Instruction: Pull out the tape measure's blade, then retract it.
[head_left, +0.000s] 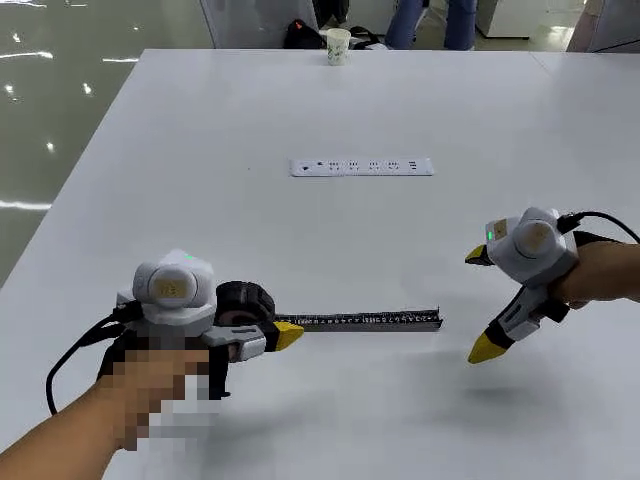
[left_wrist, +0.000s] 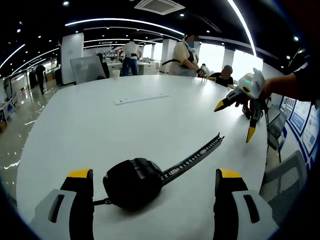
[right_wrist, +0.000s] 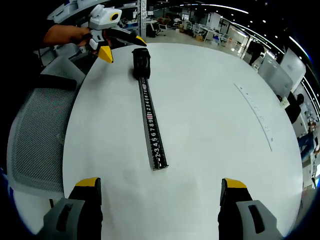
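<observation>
Left gripper and right gripper both gape empty; a clumsy squeeze on the tape measure, lower left, could whip its blade back.

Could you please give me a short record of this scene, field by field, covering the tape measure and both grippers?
tape measure case: black, on the white table, between the jaws of the left gripper, untouched
blade: pulled out, flat on the table, tip toward the right gripper
left gripper: open, one jaw either side of the case
right gripper: open, holding nothing, apart from the blade tip
other items: power strip mid-table; paper cup at the far edge
</observation>
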